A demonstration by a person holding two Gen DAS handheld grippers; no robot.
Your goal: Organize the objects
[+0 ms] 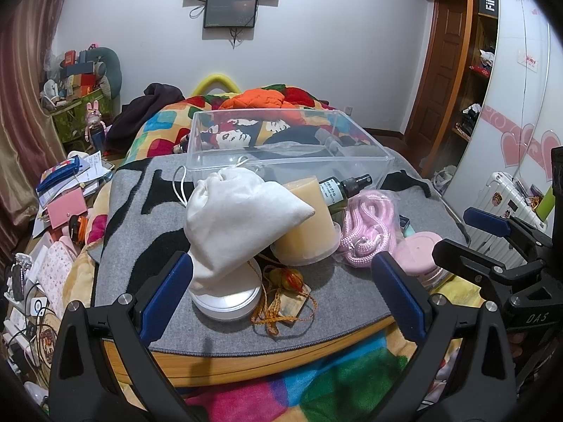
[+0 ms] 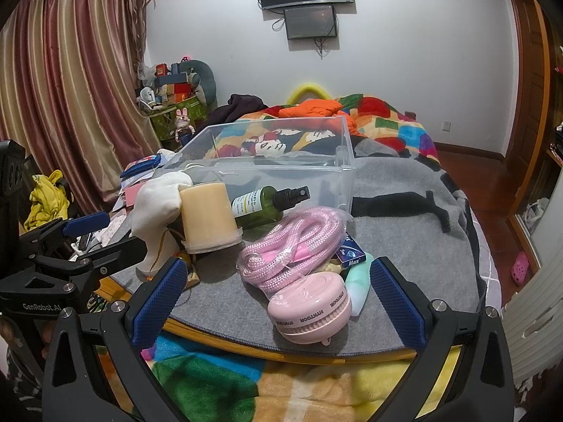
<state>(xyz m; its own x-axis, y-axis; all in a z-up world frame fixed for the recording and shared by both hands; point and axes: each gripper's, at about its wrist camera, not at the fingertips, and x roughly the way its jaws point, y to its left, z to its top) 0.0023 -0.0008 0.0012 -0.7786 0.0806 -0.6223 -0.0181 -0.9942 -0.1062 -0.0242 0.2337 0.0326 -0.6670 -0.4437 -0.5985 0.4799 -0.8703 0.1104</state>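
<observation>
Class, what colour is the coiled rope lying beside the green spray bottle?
The coiled rope is pale pink, seen best in the right wrist view.

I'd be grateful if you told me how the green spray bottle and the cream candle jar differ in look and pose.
The green spray bottle lies tilted, its black nozzle toward the clear bin; the cream candle jar stands on its wider end. The bottle is slim, dark green and bears a printed label; the jar is stout, pale cream and plain. The bottle rests against the jar. Both sit on the grey mat in front of the bin.
</observation>
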